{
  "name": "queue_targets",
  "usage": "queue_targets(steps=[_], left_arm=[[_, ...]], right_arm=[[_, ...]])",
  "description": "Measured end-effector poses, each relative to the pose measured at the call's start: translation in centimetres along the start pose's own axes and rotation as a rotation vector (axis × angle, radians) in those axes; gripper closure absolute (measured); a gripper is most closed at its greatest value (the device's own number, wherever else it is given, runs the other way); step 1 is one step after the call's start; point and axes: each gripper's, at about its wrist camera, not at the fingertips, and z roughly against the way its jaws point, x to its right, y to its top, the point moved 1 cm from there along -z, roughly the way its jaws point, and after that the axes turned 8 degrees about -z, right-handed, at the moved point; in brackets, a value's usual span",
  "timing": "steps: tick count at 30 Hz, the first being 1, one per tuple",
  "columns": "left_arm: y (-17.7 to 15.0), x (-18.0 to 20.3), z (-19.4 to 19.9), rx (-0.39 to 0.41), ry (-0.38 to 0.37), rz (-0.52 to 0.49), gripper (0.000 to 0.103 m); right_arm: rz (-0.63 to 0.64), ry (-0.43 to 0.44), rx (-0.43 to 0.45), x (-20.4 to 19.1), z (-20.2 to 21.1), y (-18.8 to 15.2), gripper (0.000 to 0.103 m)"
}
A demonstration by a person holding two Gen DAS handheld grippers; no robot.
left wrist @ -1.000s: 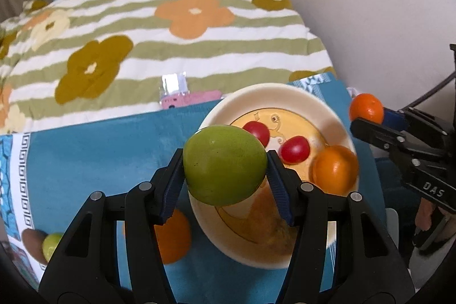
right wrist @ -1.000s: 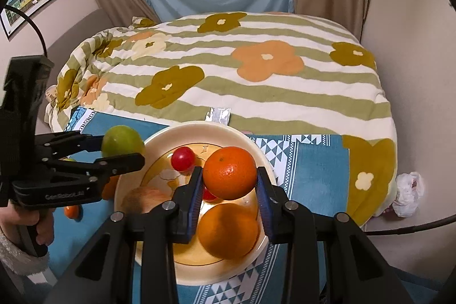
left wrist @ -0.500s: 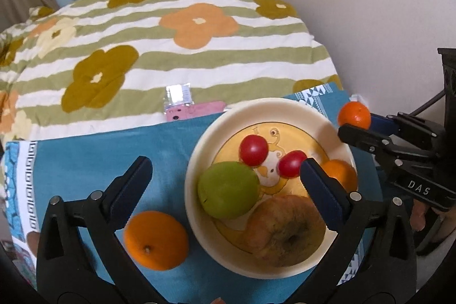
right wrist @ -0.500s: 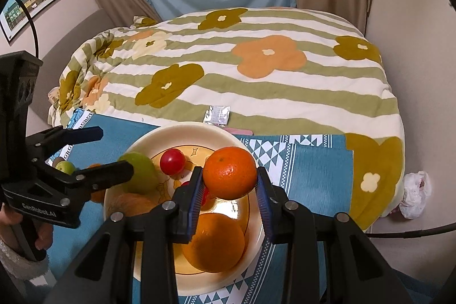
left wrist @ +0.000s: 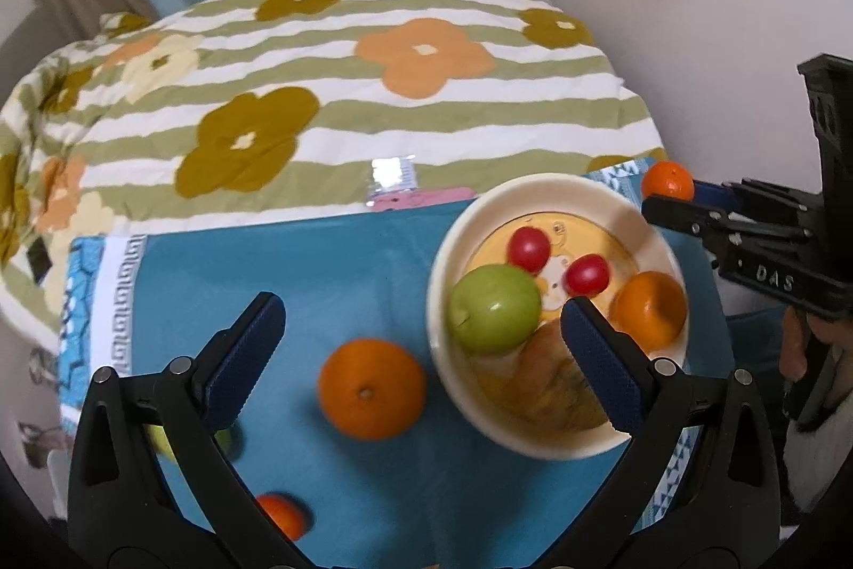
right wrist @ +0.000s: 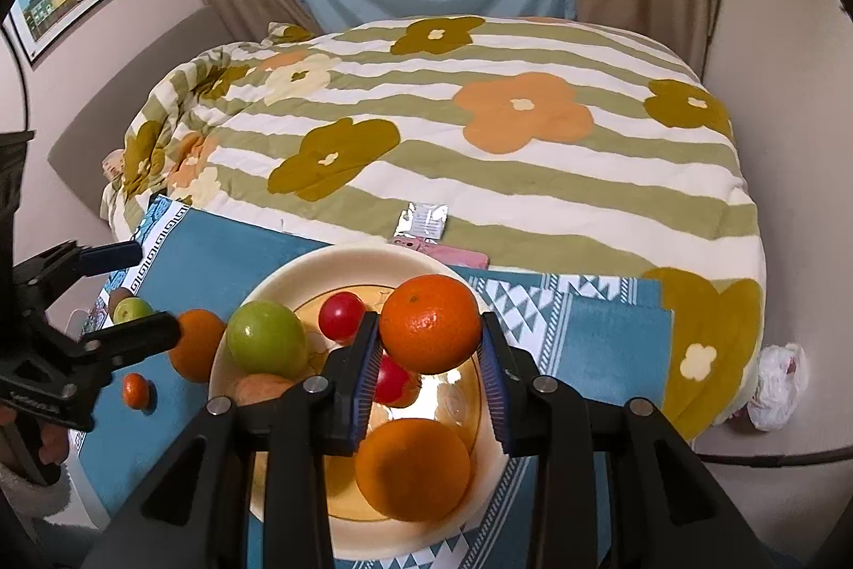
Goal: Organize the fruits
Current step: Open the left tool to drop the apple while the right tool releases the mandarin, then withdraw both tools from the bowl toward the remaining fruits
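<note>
A cream bowl [left wrist: 458, 249] [right wrist: 234, 355] on a blue cloth [left wrist: 320, 259] holds a green apple [left wrist: 493, 307] [right wrist: 265, 337], two red cherry tomatoes [left wrist: 529, 248], a large orange [left wrist: 650, 309] [right wrist: 413, 467] and a brownish fruit [left wrist: 554, 377]. My left gripper [left wrist: 421, 345] [right wrist: 133, 297] hovers open and empty above the cloth, left of the bowl. An orange [left wrist: 371, 392] [right wrist: 198, 344] lies on the cloth below its gap. My right gripper [right wrist: 431, 355] [left wrist: 672, 198] is shut on a small orange [right wrist: 429, 323] [left wrist: 667, 181] above the bowl's right side.
A small tangerine [left wrist: 280, 515] [right wrist: 135, 390] and a little green fruit [right wrist: 130, 310] lie on the cloth at the left. A foil packet [left wrist: 393, 174] and a pink item [left wrist: 421, 198] lie behind the bowl on the flowered quilt [left wrist: 320, 89]. A wall stands to the right.
My left gripper opened and let the green apple drop into the bowl, then drew back up and to the left. The right gripper kept its small orange almost still.
</note>
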Motion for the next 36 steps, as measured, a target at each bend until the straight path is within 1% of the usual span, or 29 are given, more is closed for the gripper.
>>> queue_targets(steps=[3, 9, 16, 17, 18, 19, 21, 22, 27, 33, 36], left_arm=[[-0.8, -0.7, 0.4, -0.009, 0.034, 0.01, 0.0], [-2.0, -1.6, 0.6, -0.023, 0.073, 0.03, 0.0], [-2.9, -1.9, 0.3, -0.041, 0.078, 0.065, 0.0], [-3.0, -1.9, 0.3, -0.041, 0.08, 0.066, 0.0], [-3.1, -1.9, 0.4, -0.041, 0.081, 0.066, 0.0], [-3.2, -1.8, 0.4, -0.041, 0.081, 0.066, 0.0], [-3.3, -1.8, 0.6, -0.037, 0.084, 0.066, 0.0], [-3.3, -1.8, 0.7, -0.035, 0.086, 0.065, 0.0], [-3.4, -1.7, 1.3, -0.026, 0.095, 0.058, 0.0], [-3.4, -1.4, 2.2, -0.008, 0.107, 0.047, 0.0], [-3.4, -1.3, 3.0, 0.009, 0.101, 0.044, 0.0]], right_arm=[[0.024, 0.019, -0.014, -0.5, -1.2, 0.1, 0.07], [0.079, 0.044, -0.06, -1.2, -3.8, -0.1, 0.07], [0.091, 0.053, -0.088, -1.1, -4.9, -0.1, 0.069], [0.093, 0.054, -0.094, -1.1, -5.0, -0.1, 0.064], [0.097, 0.051, -0.09, -1.1, -4.9, -0.1, 0.046], [0.102, 0.048, -0.078, -1.1, -4.7, -0.1, 0.024], [0.113, 0.049, -0.05, -1.1, -4.1, -0.2, 0.004], [0.116, 0.049, -0.039, -1.2, -3.7, -0.2, 0.002], [0.126, 0.038, -0.005, -1.0, -2.7, -0.6, 0.001], [0.125, 0.022, -0.002, -1.0, -1.6, -0.9, 0.001], [0.116, 0.016, 0.002, -1.1, -0.8, -1.0, 0.001]])
